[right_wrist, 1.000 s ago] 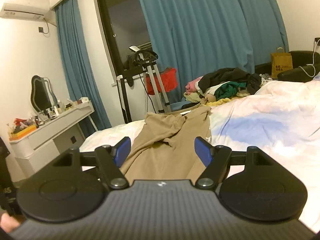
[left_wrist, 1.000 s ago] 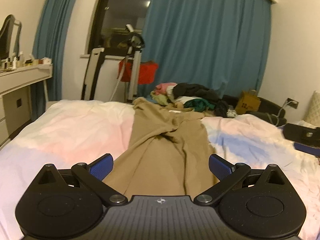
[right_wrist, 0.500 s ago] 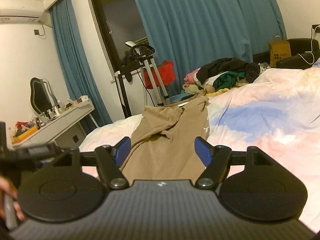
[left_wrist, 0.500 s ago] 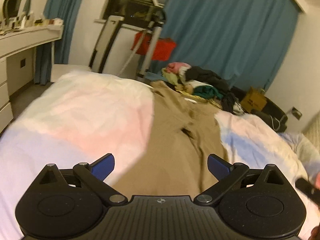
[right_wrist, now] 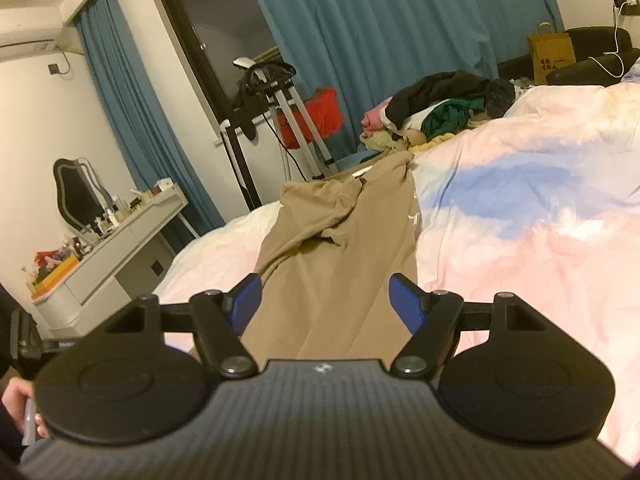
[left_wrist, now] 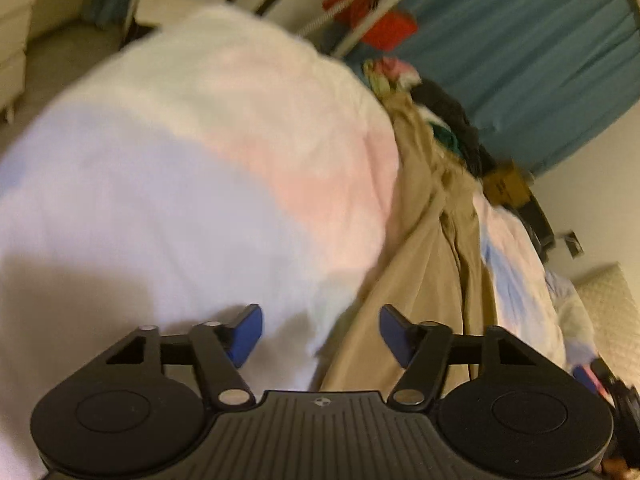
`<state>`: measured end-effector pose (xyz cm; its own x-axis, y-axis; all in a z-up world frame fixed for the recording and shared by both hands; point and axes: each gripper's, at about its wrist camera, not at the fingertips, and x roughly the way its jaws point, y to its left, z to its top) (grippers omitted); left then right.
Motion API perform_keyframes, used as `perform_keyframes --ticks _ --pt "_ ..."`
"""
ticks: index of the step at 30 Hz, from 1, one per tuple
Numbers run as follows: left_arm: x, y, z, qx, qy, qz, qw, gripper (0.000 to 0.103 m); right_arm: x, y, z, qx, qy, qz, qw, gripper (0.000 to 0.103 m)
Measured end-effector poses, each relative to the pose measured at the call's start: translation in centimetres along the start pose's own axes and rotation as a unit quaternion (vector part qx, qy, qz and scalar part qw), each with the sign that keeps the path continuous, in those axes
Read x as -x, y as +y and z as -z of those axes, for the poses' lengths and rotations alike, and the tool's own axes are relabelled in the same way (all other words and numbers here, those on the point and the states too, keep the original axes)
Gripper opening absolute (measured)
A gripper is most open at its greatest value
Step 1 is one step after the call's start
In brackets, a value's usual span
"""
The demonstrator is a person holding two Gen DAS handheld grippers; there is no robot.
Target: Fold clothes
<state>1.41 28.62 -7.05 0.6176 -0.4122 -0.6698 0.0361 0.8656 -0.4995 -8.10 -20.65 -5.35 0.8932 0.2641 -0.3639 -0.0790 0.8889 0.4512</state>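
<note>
Tan trousers [right_wrist: 340, 248] are lying lengthwise on the bed [right_wrist: 520, 220], waist toward the far clothes pile [right_wrist: 440, 108]. The right tongs [right_wrist: 324, 300] are hovering wide open over the near leg ends, holding nothing. Only the right view is showing the dresser [right_wrist: 120, 248] and a hand [right_wrist: 20, 400] at lower left. The left tongs [left_wrist: 320, 334], tilted and blurred, are gaping empty over the bed's edge beside the trousers [left_wrist: 432, 240], and that view alone is showing the floor [left_wrist: 60, 48].
</note>
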Motion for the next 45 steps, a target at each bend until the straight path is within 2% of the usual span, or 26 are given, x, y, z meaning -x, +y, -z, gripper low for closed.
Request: perform_keyframes --ticks 1,3,6,9,10,11,12,14,17,20,26,28,30,31,33,35,36,38,41,42,44,45 --pt "-0.2 -0.1 0.2 -0.013 0.009 0.002 0.9999 0.055 -0.1 -0.1 0.1 -0.003 0.003 0.001 1.000 0.073" --pt "-0.6 -0.2 0.6 -0.040 0.027 0.006 0.9988 0.044 -0.4 -0.3 0.2 -0.009 0.009 0.002 1.000 0.073" --pt "-1.2 -0.5 1.2 -0.080 0.055 0.012 0.9953 0.036 -0.9 -0.6 0.3 -0.019 0.018 0.004 1.000 0.073" --pt "-1.9 -0.9 1.7 -0.121 0.084 0.014 0.9890 0.032 -0.9 -1.2 0.3 -0.038 0.023 0.006 0.999 0.073" --pt "-2.4 -1.3 1.8 -0.139 0.098 0.000 0.9854 0.029 -1.0 -1.4 0.4 -0.044 0.024 0.006 0.999 0.073" --pt "-2.9 -1.7 2.0 -0.154 0.113 -0.023 0.9813 0.015 -1.0 -1.6 0.4 -0.050 0.026 0.007 0.998 0.073" --pt "-3.2 -2.4 2.1 -0.173 0.122 -0.042 0.9764 0.009 -0.9 -1.9 0.4 -0.057 0.025 0.009 0.998 0.073" --pt "-3.1 -4.4 2.5 -0.223 0.121 -0.065 0.9650 0.003 -0.8 -2.2 0.4 -0.068 0.023 0.013 0.997 0.074" --pt "-1.9 -8.4 3.0 -0.298 0.106 -0.079 0.9454 0.003 -0.6 -2.8 0.3 -0.078 0.021 0.016 0.997 0.074" --pt "0.3 -13.3 4.3 -0.370 0.084 -0.074 0.9221 0.003 -0.3 -3.3 0.1 -0.087 0.019 0.016 0.996 0.074" --pt "3.3 -21.9 9.1 -0.471 0.045 -0.046 0.8798 0.002 0.2 -4.1 -0.2 -0.097 0.015 0.011 0.995 0.074" --pt "2.1 -23.9 10.6 -0.485 0.047 -0.039 0.8724 0.002 0.3 -4.2 -0.3 -0.098 0.016 0.009 0.995 0.074" --pt "0.2 -25.0 11.5 -0.480 0.068 -0.032 0.8741 0.003 0.3 -4.4 -0.4 -0.097 0.020 0.008 0.995 0.074" --pt "-1.1 -24.8 11.5 -0.467 0.088 -0.024 0.8796 0.004 0.3 -4.4 -0.4 -0.096 0.023 0.008 0.995 0.074" --pt "-3.7 -24.5 11.4 -0.434 0.133 -0.008 0.8908 0.015 0.1 -4.5 -0.2 -0.093 0.037 0.007 0.995 0.074" --pt "-5.4 -23.5 10.5 -0.379 0.174 0.004 0.9088 0.023 -0.1 -4.9 0.1 -0.095 0.057 0.002 0.994 0.074" --pt "-5.5 -22.8 9.8 -0.349 0.181 0.004 0.9193 0.034 -0.3 -5.2 0.3 -0.100 0.067 -0.001 0.993 0.073" --pt "-5.7 -21.4 8.4 -0.288 0.193 0.003 0.9380 0.049 -0.7 -5.9 0.7 -0.120 0.090 -0.011 0.989 0.073" --pt "-5.3 -18.3 5.9 -0.189 0.183 -0.007 0.9647 0.065 -1.7 -7.3 1.4 -0.169 0.126 -0.030 0.977 0.073" --pt "-5.2 -17.2 5.3 -0.158 0.181 -0.010 0.9707 0.069 -2.1 -7.7 1.7 -0.185 0.138 -0.034 0.972 0.073" --pt "-5.6 -15.0 4.8 -0.105 0.183 -0.016 0.9773 0.070 -2.8 -8.5 2.4 -0.215 0.162 -0.041 0.962 0.066" --pt "-5.7 -13.9 4.5 -0.079 0.184 -0.019 0.9795 0.070 -3.1 -8.9 2.9 -0.228 0.173 -0.040 0.957 0.065"
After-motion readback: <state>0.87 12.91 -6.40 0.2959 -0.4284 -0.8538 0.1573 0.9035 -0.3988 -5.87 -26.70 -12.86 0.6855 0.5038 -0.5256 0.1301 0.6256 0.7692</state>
